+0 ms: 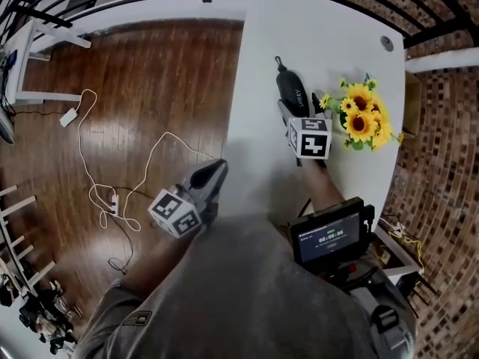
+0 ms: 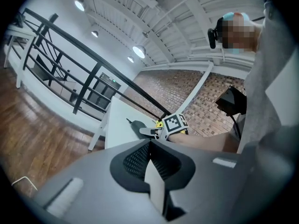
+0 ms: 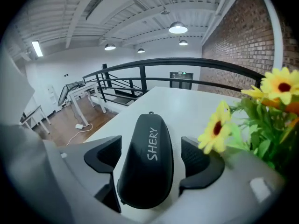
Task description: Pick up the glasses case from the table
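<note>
White lettering reads "SHERY" on the black glasses case (image 3: 145, 167), which lies on the white bench (image 1: 314, 36) just left of a sunflower bunch (image 1: 363, 118). The right gripper (image 3: 150, 157) has its fingers (image 3: 198, 160) released, one on either side of the case. The left gripper (image 2: 152, 164) has its fingers (image 2: 140, 160) clenched on nothing. A wood floor (image 1: 150, 88) lies to the left, a brick wall (image 1: 441, 140) to the right and a black railing (image 3: 187, 62) on the far side.
</note>
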A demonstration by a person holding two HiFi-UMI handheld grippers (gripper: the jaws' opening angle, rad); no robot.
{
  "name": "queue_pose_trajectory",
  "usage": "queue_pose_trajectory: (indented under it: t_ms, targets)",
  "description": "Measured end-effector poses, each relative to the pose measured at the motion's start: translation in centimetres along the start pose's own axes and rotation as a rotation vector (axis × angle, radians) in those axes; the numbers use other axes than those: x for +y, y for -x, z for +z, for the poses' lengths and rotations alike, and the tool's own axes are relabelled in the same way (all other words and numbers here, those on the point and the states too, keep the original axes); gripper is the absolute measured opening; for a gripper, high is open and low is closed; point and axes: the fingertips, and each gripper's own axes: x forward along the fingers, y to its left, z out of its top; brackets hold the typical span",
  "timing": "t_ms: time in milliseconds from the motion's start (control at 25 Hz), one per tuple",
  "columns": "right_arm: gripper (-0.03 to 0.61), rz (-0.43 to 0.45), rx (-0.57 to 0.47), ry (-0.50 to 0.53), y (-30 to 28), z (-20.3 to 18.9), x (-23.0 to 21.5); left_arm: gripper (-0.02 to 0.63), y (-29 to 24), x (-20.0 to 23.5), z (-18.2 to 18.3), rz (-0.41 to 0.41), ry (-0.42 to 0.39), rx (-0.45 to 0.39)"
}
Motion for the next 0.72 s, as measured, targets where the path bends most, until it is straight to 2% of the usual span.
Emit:
queue_pose_trajectory:
  t_ms: [440,560,720]
  targets:
    - [0.436,0.036,0.102,0.061,-3.3,-0.4,0.4,0.002,1.3,0.9,0.8,0.07,0.01,-0.039]
    - [0.396,0.036,0.128,0.071,-3.6,-0.8,0.5,0.002,2.0,1.0,0.8,0.082,0.009,-0.051]
    - [0.383,0.031,0.126,0.077,-3.5,-0.9,0.4,0.002,2.2,0.8,0.5,0.093,0.01,-0.052]
